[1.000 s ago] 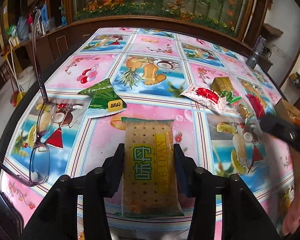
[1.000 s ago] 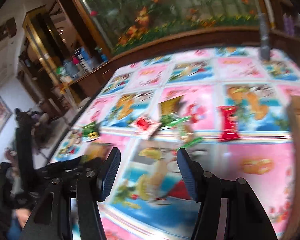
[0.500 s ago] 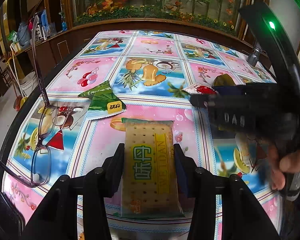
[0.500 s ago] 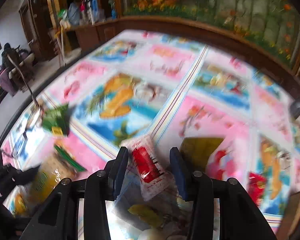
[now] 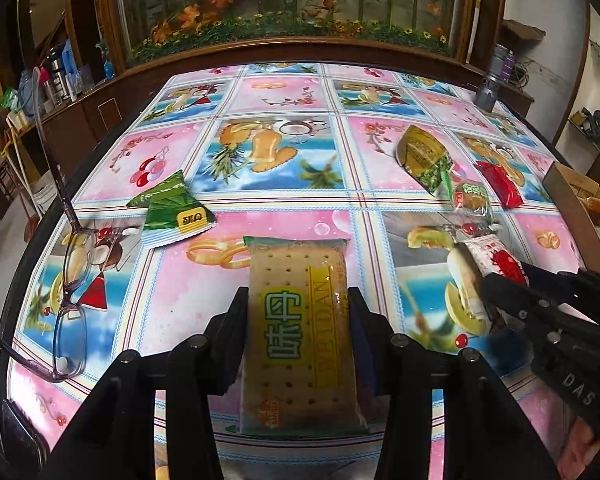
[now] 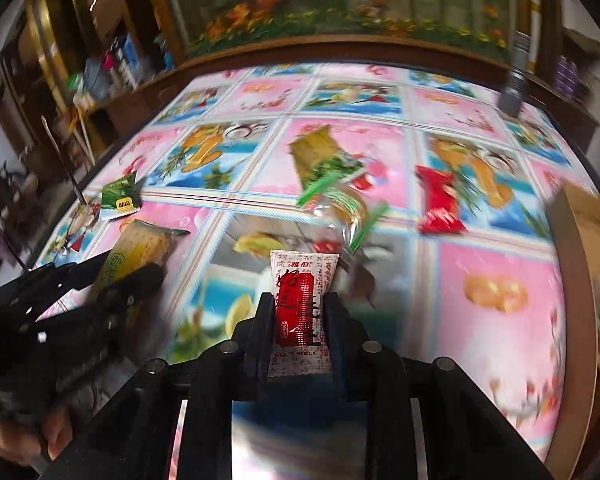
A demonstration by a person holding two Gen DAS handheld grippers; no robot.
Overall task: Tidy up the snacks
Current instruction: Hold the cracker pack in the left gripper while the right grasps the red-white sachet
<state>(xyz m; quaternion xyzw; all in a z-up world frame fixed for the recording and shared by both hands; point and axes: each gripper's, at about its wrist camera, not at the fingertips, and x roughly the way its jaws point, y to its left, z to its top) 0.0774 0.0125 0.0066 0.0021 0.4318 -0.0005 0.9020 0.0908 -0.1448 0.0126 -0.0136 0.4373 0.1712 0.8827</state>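
Left gripper (image 5: 298,316) clamps cracker pack (image 5: 300,320) by long edges: light, brittle. Right gripper (image 6: 298,320) closing on red-white sachet (image 6: 300,304) between fingers: thin, probably slippery; view blurred. Grip mid-body.

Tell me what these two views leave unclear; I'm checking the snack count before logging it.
- Cardboard box: cut off by the right edge in both views, contents unseen.
- Clear-wrapped snack: motion-blurred in the right wrist view.
- Cracker pack: near end hidden behind the left gripper.

A wooden-framed aquarium (image 5: 292,4) stands behind the table (image 5: 284,92); cluttered shelves (image 5: 48,84) left.
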